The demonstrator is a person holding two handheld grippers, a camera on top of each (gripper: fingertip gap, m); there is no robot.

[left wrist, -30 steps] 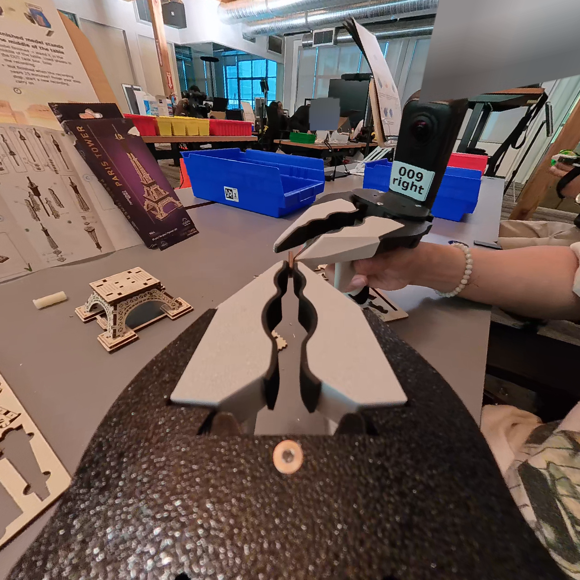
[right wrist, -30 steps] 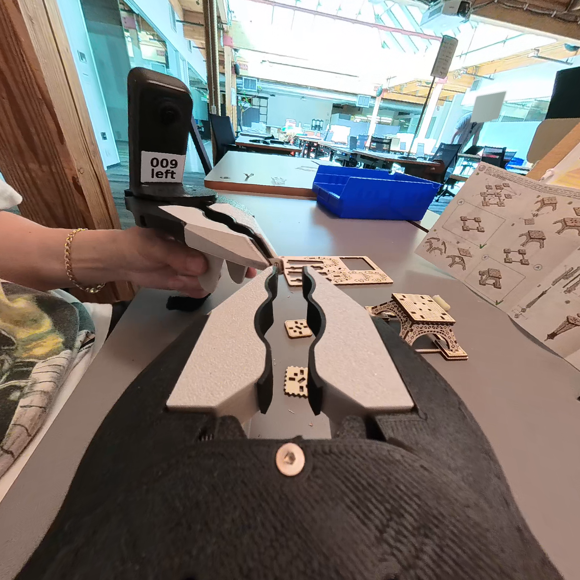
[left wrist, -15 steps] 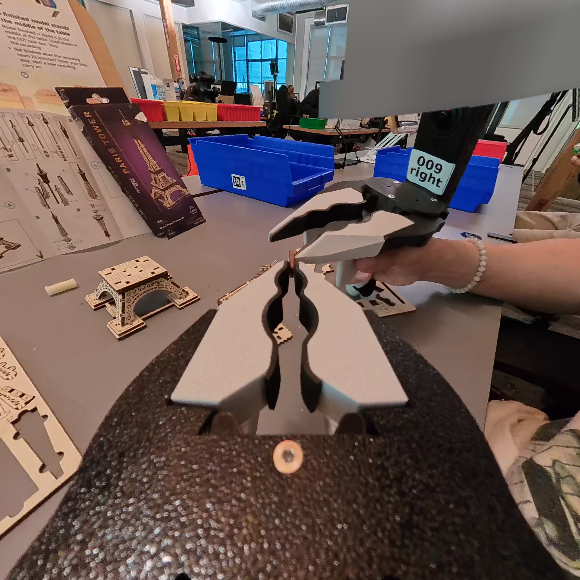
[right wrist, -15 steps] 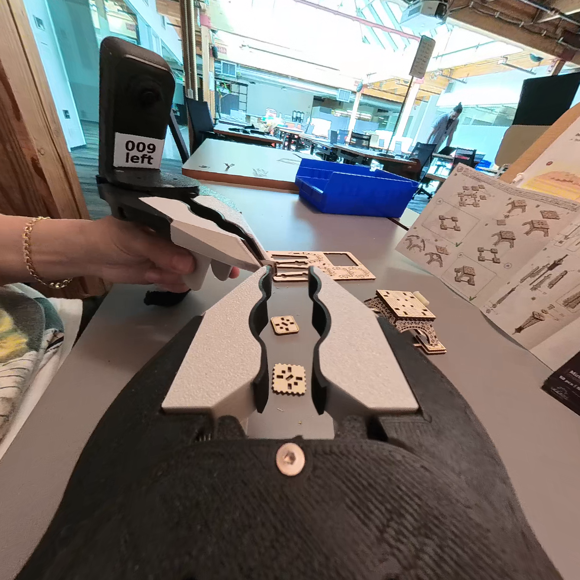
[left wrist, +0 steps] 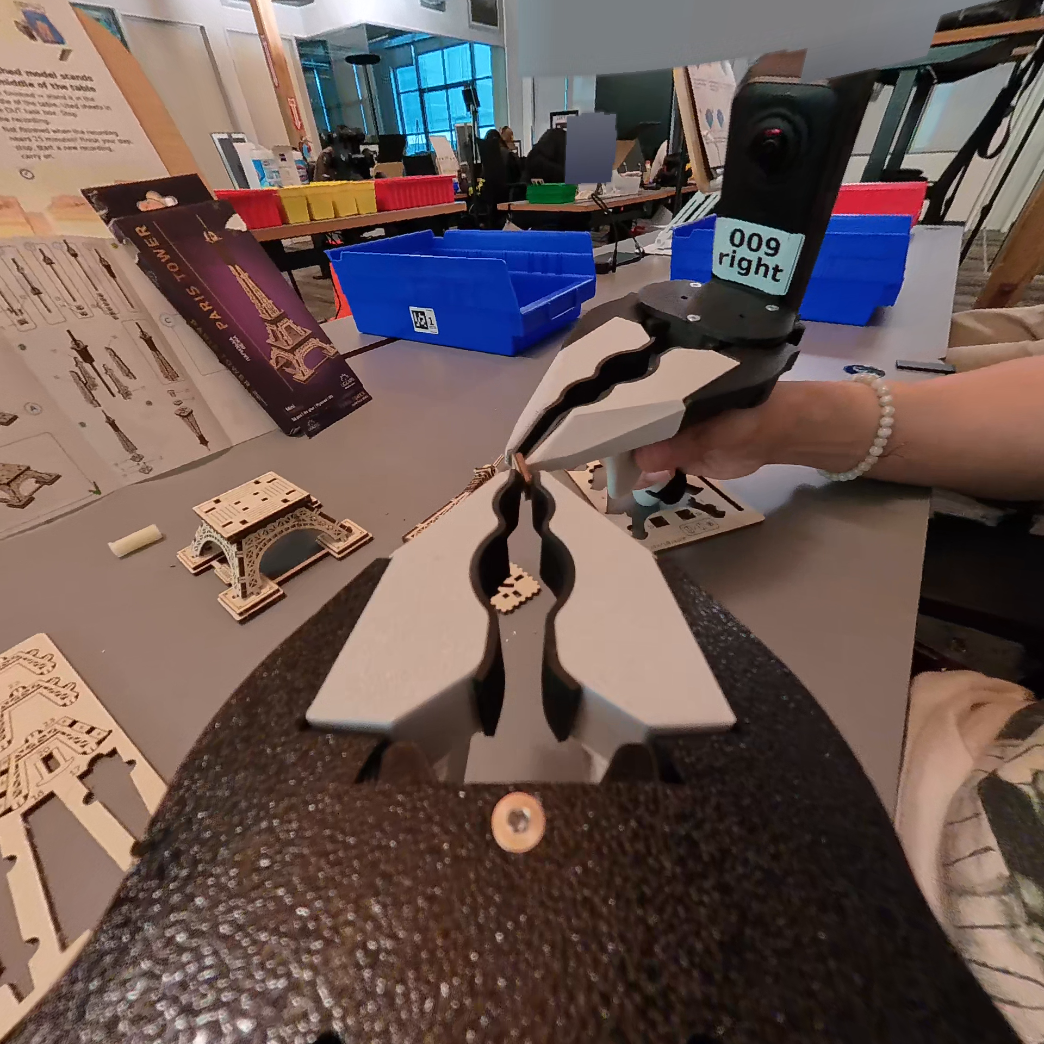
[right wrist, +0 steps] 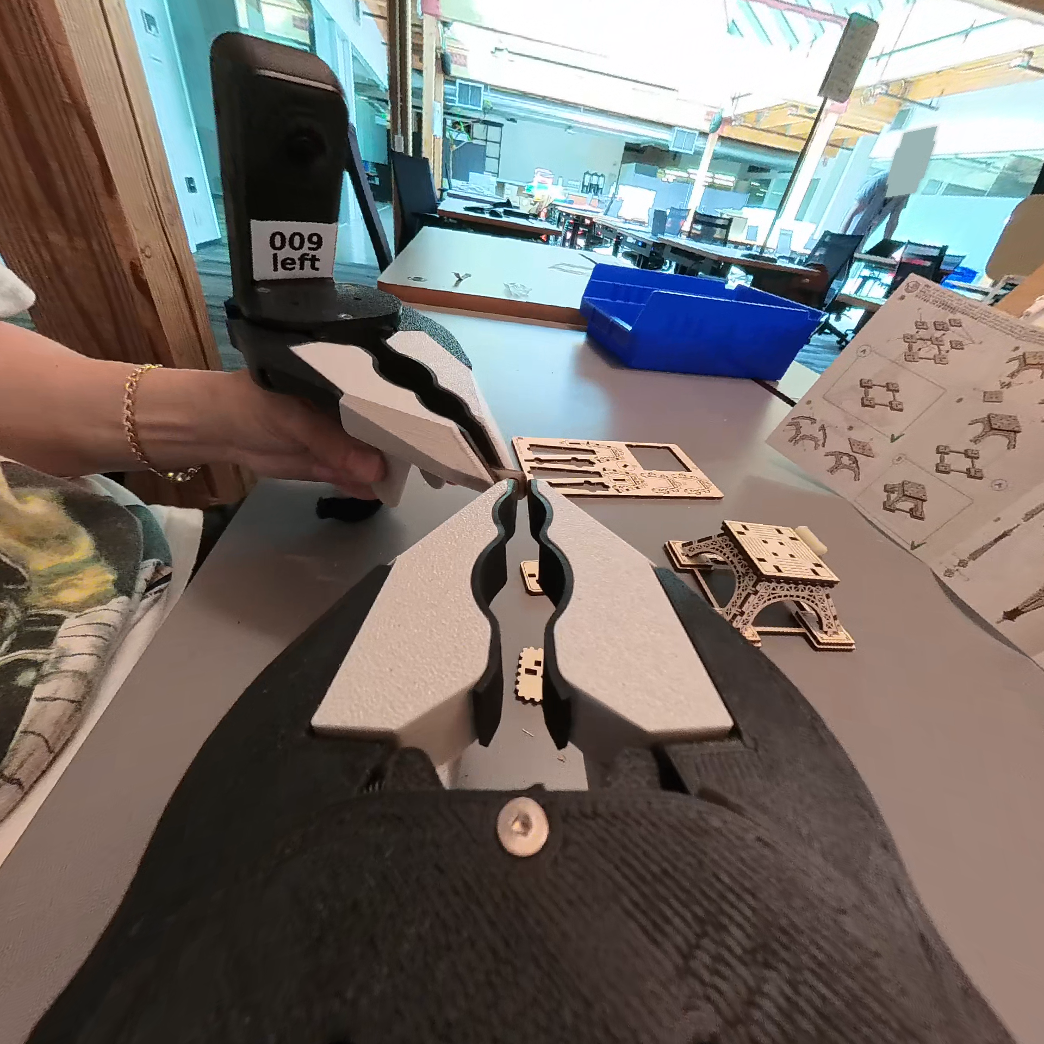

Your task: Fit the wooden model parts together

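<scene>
Both pictures are bright and evenly lit. In the right wrist view the skylights (right wrist: 565,62) far beyond the claw tips are blown out to white glare, and the table (right wrist: 565,373) ahead of the claw shines pale. In the left wrist view daylight enters through blue-tinted windows (left wrist: 435,90) far ahead. Shadows under the claws are soft. Wide-angle bending curves the edges; nearby claw bodies look slightly soft, mid-distance sharp.
</scene>
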